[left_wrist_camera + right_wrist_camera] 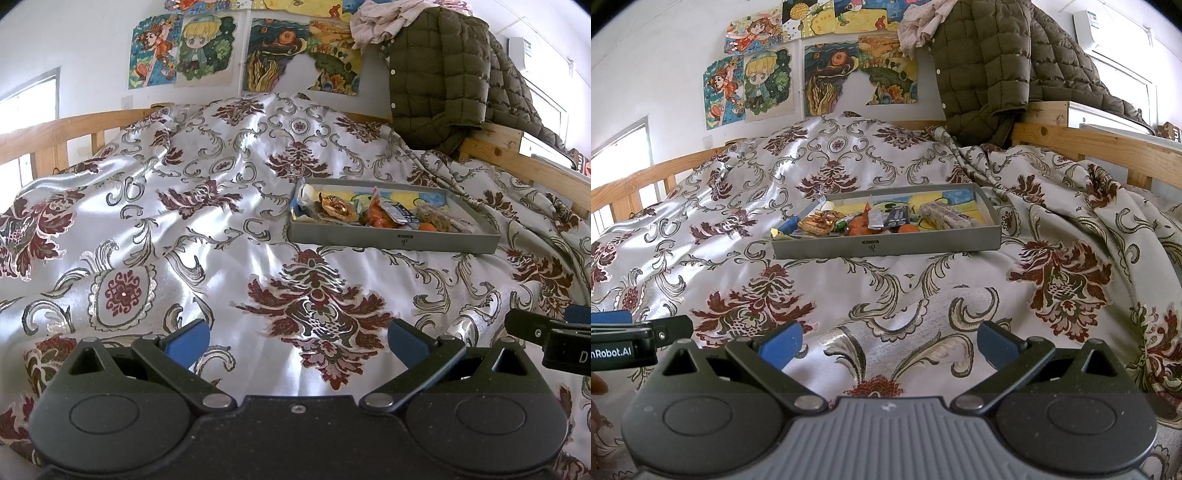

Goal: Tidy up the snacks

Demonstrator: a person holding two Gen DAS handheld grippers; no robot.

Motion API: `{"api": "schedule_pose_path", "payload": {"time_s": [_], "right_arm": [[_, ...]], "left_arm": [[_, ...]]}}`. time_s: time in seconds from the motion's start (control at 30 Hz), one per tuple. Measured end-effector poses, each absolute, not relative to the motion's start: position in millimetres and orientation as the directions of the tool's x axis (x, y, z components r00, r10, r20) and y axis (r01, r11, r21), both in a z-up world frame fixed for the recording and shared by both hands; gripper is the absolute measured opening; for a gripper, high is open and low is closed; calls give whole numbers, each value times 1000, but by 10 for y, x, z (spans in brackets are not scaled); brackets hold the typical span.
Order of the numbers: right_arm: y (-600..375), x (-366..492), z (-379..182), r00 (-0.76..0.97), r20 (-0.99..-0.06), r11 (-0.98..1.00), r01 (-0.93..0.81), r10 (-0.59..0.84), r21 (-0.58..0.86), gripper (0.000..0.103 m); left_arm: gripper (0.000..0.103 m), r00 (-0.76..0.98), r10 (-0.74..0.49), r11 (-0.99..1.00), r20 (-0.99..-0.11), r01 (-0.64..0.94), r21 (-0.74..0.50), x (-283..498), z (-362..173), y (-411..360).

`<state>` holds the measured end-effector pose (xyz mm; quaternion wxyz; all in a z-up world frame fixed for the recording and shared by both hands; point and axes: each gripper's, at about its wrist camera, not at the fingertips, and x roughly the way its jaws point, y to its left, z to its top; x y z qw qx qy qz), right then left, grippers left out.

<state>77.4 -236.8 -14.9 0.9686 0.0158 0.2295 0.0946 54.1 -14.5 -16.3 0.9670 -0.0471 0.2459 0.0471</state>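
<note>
On the bed: grey tray [886, 247] holding mixed snacks [864, 223].
Left gripper [297, 341]: fingers spread wide, holding nothing.
Right gripper [888, 341]: fingers spread wide, holding nothing.

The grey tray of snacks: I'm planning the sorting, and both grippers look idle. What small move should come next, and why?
Probably bring the right gripper forward toward the grey tray. Both it and the left gripper are open and empty, well short of the tray on the bedspread. The snacks lie jumbled in it, and it sits more squarely ahead in the right wrist view.
</note>
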Motion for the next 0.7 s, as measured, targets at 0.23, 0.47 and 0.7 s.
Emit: {"api": "schedule_pose_path", "payload": {"time_s": [0.23,0.47,0.7], "right_arm": [[-2365,773,-150,877,-442,982,-176,190,73,103],[-2368,775,-148,877,-442,982,-176,190,73,103],[-2365,774,-147,876,-443,982,-176,190,73,103]], "left_arm": [[102,874,71,991,-480,-116,-66,539,-165,-140],[102,850,120,988,-513,-154,-25,533,-203,-153],[102,848,118,984,-517,-170,-54,528,-162,-111]]}}
